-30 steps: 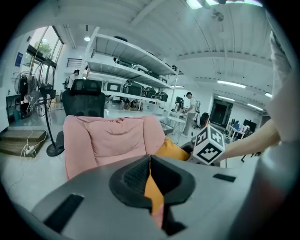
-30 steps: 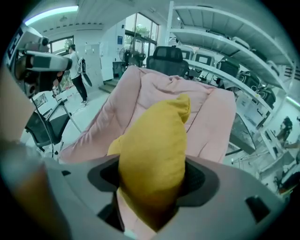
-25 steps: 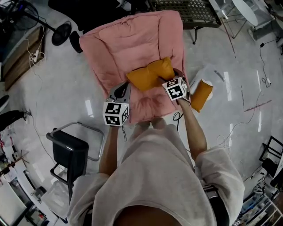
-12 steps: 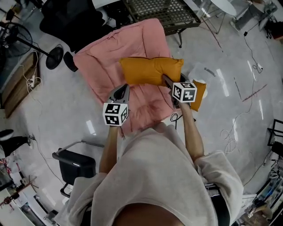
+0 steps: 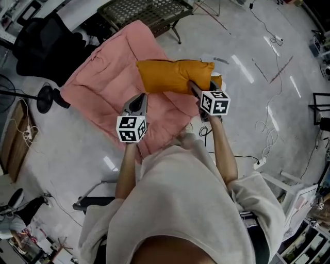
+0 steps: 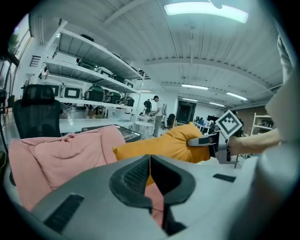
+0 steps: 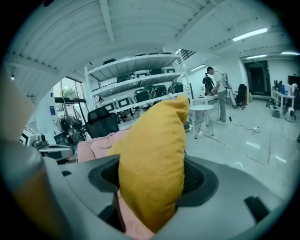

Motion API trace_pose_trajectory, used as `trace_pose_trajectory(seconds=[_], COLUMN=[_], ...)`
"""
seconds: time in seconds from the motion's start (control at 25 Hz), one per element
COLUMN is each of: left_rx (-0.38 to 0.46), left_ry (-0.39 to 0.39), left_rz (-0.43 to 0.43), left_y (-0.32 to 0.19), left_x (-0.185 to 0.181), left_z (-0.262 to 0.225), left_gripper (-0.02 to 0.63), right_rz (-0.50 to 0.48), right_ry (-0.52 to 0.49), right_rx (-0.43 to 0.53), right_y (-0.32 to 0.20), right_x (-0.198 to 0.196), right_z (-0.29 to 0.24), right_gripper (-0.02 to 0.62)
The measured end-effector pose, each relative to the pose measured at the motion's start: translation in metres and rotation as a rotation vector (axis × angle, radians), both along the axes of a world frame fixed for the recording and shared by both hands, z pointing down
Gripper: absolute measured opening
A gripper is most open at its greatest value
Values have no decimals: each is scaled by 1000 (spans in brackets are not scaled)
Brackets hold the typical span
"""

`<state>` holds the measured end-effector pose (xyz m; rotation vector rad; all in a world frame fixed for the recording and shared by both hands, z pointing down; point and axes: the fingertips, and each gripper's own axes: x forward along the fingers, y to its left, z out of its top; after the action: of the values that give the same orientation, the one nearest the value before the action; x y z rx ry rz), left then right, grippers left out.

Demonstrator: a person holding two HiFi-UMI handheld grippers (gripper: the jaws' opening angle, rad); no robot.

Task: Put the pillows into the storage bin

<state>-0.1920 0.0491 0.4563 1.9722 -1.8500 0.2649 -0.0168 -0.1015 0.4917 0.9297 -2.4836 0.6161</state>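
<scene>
An orange pillow (image 5: 172, 76) hangs above the pink cushion (image 5: 103, 85), with my right gripper (image 5: 195, 88) shut on its right end. In the right gripper view the pillow (image 7: 152, 159) fills the gap between both pads. A second orange pillow (image 5: 218, 81) shows only as a corner on the floor behind the right gripper. My left gripper (image 5: 136, 104) is shut and empty, hovering over the pink cushion just left of the held pillow. In the left gripper view its jaws (image 6: 150, 174) meet, with the pillow (image 6: 168, 145) and the right gripper (image 6: 208, 139) beyond them.
A dark wire-mesh frame (image 5: 147, 11) stands on the floor past the cushion. A black office chair (image 5: 38, 44) and a fan base (image 5: 45, 98) are at the left. Cables and a white power strip (image 5: 261, 163) lie on the grey floor to the right.
The orange pillow has come up off the pink cushion in the right gripper and now hangs stretched out. The view has swung right. The left gripper stayed shut beside it.
</scene>
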Motion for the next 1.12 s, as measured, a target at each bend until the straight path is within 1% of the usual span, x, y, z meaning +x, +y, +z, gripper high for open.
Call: trace_pose_trajectory(seconds=[0.12,0.28,0.4,0.52,0.68,0.92,1.12], left_rx=[-5,-17,-35,-52,-85,-156,-209], left_ry=[-3,0,11,7,8,23,28], left_rz=[64,124,183,242,302,375,412], left_y=[-28,-75,-109,-142,-181,-229,-257], left_x=[32,76,117,159,203,258,287], left_z=[1,3,9,14,30,64,90], left_gripper=[14,14,14,14,14,13,14], right_rz=[82,172,251,321,397,475,498], right_ry=[-8,-18,-17,-6,9,48,105], right_rx=[-3,-12,-31,-49,-78,-169,-260], right_y=[-17,-49,-68,-91,-118,-142,-156], right_x=[49,113,170,226,287,356,389], right_z=[0,3,13,24,43,97,155], right_gripper=[321,321,321,321,322,322,325])
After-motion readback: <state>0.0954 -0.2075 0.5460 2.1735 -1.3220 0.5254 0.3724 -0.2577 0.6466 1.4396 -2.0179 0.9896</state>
